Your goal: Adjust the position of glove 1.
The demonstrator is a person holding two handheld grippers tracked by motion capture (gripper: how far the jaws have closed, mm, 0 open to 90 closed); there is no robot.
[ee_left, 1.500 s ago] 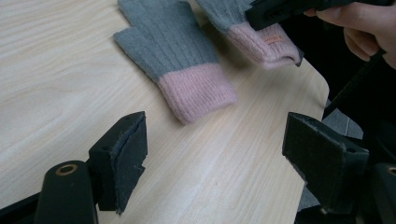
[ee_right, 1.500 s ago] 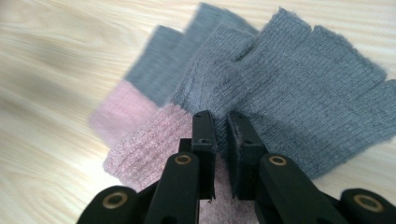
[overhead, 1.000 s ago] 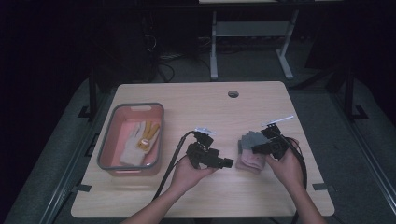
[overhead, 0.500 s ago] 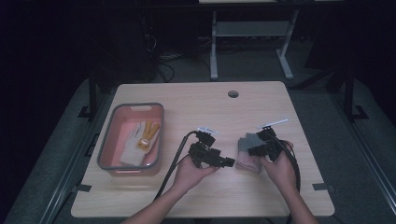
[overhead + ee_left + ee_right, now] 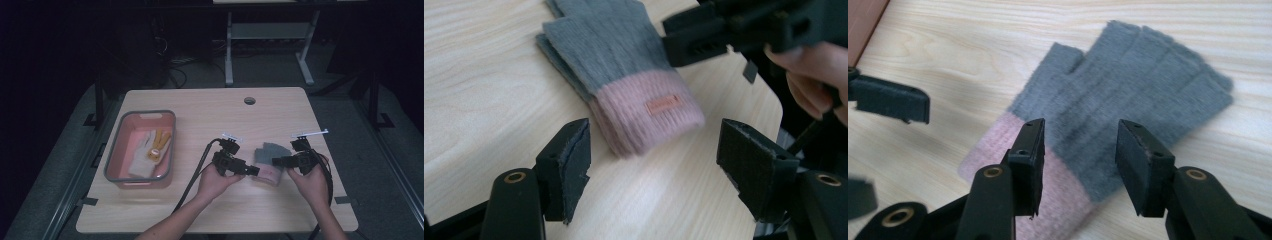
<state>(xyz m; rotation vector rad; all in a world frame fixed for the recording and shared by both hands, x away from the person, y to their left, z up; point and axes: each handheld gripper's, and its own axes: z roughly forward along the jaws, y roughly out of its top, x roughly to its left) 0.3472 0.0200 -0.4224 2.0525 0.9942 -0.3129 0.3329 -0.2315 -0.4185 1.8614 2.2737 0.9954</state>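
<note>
Two claws meet at the counter's (image 5: 210, 105) front right part. Left claw (image 5: 254, 171) has been closing, jaws apart, glove (image 5: 270, 159) cuff just ahead. Right claw (image 5: 278, 161) has been opening above the flat-lying glove, not gripping.

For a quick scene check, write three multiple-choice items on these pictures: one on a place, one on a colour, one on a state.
1. Where does the glove lie?
A. in the tray
B. on the table, between the two grippers
C. on the floor

2. What colour is the glove's cuff?
A. pink
B. green
C. black

3. How does the right gripper stand?
A. shut on the glove
B. open over the glove
C. shut on the tray

Key: B, it lies on the wooden top; A, pink below grey; B, its jaws stand apart, having just been opening.
</note>
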